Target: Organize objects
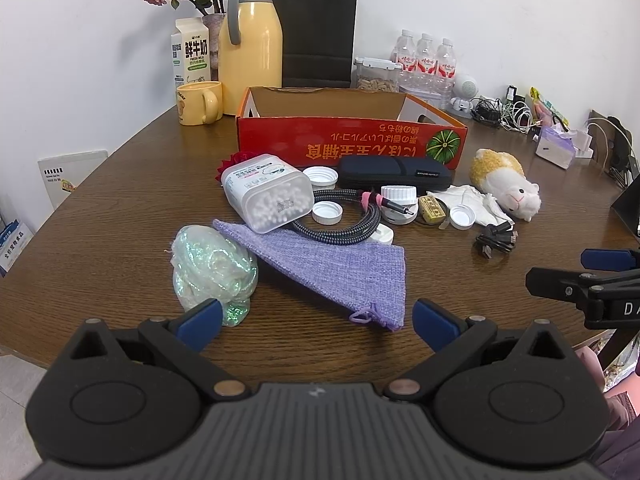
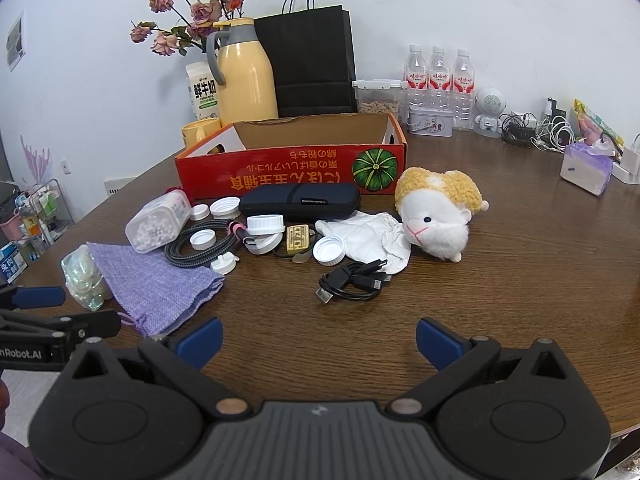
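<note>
Brown wood table [image 1: 120, 208], white wall behind. L gripper [image 1: 316, 322] wide open, nothing held, hovering just short of purple pouch [image 1: 340, 272] w/ iridescent bundle [image 1: 212, 272] at its left. R gripper [image 2: 318, 344] also wide open, empty, near black USB cable [image 2: 352, 278]. Farther back: cotton swab box [image 1: 266, 196], bottle caps, black case [image 2: 300, 200], plush toy [image 2: 436, 216], then empty red carton [image 2: 292, 172].
</note>
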`<state>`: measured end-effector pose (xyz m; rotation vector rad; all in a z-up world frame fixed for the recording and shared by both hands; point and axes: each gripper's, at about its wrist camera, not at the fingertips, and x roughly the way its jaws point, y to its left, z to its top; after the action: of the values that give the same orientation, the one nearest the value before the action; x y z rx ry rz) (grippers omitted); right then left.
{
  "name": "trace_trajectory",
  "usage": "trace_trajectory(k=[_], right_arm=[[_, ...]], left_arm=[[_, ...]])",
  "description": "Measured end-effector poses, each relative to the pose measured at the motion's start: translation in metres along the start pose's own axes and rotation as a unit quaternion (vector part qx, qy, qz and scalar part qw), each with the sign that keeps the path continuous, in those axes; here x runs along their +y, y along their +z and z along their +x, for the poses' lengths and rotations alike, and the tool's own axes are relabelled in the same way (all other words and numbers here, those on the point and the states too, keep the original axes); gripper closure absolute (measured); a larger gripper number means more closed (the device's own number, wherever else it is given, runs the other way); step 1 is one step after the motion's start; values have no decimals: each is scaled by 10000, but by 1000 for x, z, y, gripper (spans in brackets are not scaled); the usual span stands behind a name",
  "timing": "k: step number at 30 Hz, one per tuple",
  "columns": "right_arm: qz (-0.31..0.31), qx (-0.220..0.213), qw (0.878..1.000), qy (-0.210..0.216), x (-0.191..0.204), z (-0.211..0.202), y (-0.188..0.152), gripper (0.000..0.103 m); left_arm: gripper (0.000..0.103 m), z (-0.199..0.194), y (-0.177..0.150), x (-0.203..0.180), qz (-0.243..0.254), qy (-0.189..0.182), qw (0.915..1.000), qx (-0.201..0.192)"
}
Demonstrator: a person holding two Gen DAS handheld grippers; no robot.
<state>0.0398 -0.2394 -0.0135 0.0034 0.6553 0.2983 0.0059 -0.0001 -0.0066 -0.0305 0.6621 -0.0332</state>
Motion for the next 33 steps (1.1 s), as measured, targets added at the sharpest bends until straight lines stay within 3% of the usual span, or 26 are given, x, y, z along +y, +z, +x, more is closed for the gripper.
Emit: trace_trajectory(k=[33], right_arm=[[1,12,10000,-5,0,1,0,0]], left_arm=[[0,3,-2,-1,-6,5,10000,40]])
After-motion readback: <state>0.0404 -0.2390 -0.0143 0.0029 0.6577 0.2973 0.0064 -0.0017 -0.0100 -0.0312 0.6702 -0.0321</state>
